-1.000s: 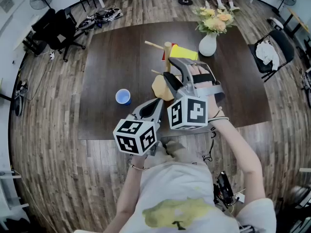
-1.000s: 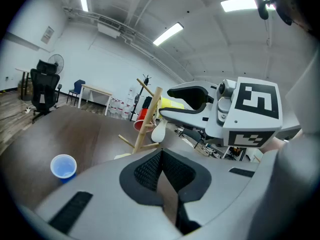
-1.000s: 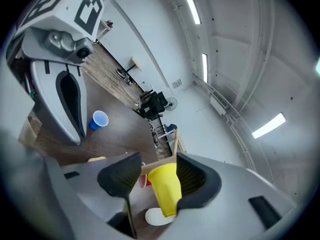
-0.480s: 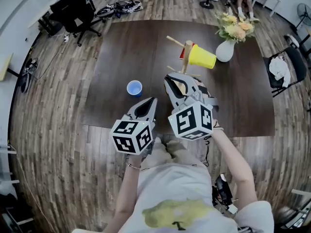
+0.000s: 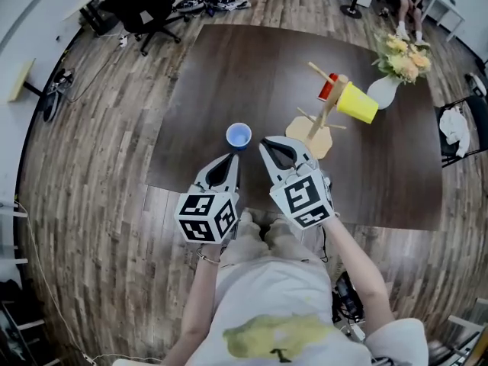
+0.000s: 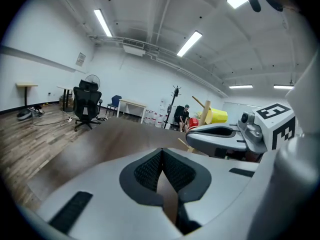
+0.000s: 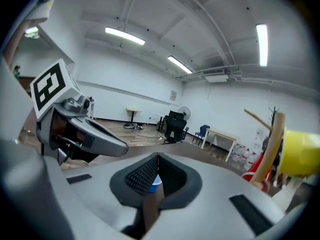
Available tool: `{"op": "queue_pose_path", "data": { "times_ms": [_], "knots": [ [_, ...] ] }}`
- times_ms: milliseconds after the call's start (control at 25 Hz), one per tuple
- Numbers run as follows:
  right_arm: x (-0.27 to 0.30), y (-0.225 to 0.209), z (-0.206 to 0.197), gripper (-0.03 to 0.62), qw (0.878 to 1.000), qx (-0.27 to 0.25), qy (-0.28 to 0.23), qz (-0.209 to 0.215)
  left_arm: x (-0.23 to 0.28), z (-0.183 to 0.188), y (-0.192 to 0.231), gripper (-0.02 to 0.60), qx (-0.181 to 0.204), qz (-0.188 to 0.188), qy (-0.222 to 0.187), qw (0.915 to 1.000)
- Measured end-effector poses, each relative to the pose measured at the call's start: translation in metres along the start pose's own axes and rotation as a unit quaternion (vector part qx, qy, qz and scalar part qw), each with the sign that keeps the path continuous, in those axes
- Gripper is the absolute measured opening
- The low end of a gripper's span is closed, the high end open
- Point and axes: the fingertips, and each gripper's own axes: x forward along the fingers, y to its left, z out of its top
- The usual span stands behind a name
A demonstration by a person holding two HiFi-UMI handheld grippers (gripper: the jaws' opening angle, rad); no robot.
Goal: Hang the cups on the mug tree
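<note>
Left of the mug tree, left gripper: jaws together, nothing between them.
Blue cup: small, upright, pale inside, standing on the table left of the tree — just beyond both grippers' tips.
Right gripper: jaws closed and empty, just left of the tree's base.
Yellow cup: hangs tilted on the tree's right side; red cup on its far side.
Change: right gripper has drawn back from the tree — its jaws, apart a second ago, are now shut.
</note>
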Motion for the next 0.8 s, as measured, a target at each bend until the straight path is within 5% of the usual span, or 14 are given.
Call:
{"op": "queue_pose_path", "data": {
  "times_ms": [160, 480, 800],
  "knots": [
    [0.027, 0.02, -0.024, 0.021, 0.996, 0.083, 0.005, 0.04, -0.001, -0.005, 0.032, 0.015, -0.001, 0.009, 0.004, 1.0],
    [0.064, 0.03, -0.086, 0.021, 0.984, 0.175, 0.035, 0.028, 0.009, -0.028, 0.071, 0.015, 0.003, 0.003, 0.028, 0.9996],
    [0.094, 0.036, -0.123, 0.054, 0.979, 0.195, 0.067, -0.007, 0.02, -0.051, 0.097, 0.015, -0.002, -0.019, 0.067, 0.9976]
  ]
}}
